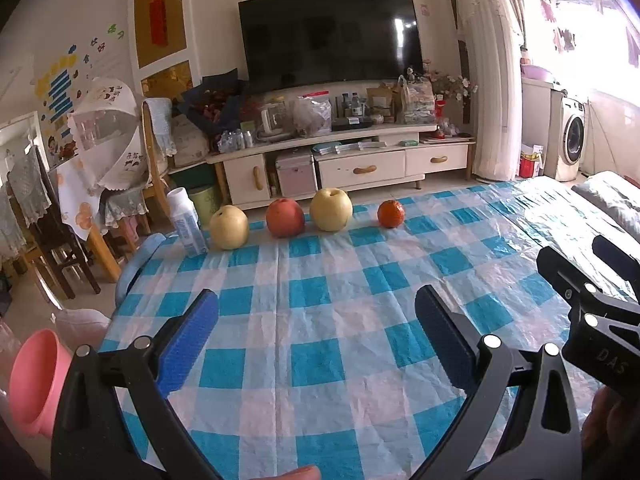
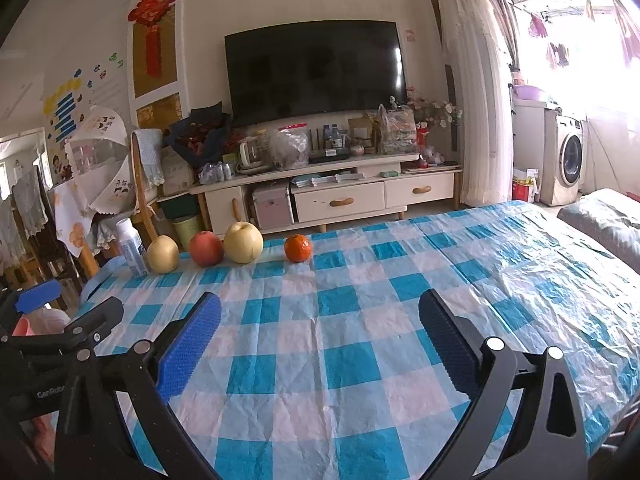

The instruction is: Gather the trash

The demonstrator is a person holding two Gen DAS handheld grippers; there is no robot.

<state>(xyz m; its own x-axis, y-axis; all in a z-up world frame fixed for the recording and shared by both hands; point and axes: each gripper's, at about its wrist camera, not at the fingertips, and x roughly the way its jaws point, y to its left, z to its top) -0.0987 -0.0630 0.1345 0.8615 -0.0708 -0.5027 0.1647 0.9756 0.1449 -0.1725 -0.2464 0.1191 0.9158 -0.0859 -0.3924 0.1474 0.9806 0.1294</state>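
The pink bin [image 1: 34, 382] at 8 o'clock in the left wrist view is cut off by the frame edge and partly hidden behind the left gripper [image 1: 316, 334]'s black frame; in the right wrist view only a sliver of pink shows behind the other tool's body. A pale bag or lining beside it is too blurred to identify. A fingertip [image 1: 298, 473] pokes in at 6 o'clock, the rest of the hand out of frame.

Both tools hover above the checked tablecloth [image 1: 320, 320]. The left gripper's blue-padded fingers stand wide apart, with nothing between them; the right gripper [image 2: 320, 338] is likewise spread and empty. The right tool's body intrudes at 3 o'clock in the left view.

At the far edge of the table, around 11 o'clock, a white bottle [image 1: 186, 220] stands upright, its label unreadable. Just beside it sit a yellow pear [image 1: 229, 227], a red apple [image 1: 285, 217], a second pear [image 1: 331, 209] touching the apple, and a tangerine [image 1: 390, 213] a little apart.

Beyond, at 12 o'clock, a dark television [image 1: 330, 38] hangs over a cluttered cabinet [image 1: 340, 160]; a washing machine [image 1: 570, 140] sits at 2 o'clock in glare.
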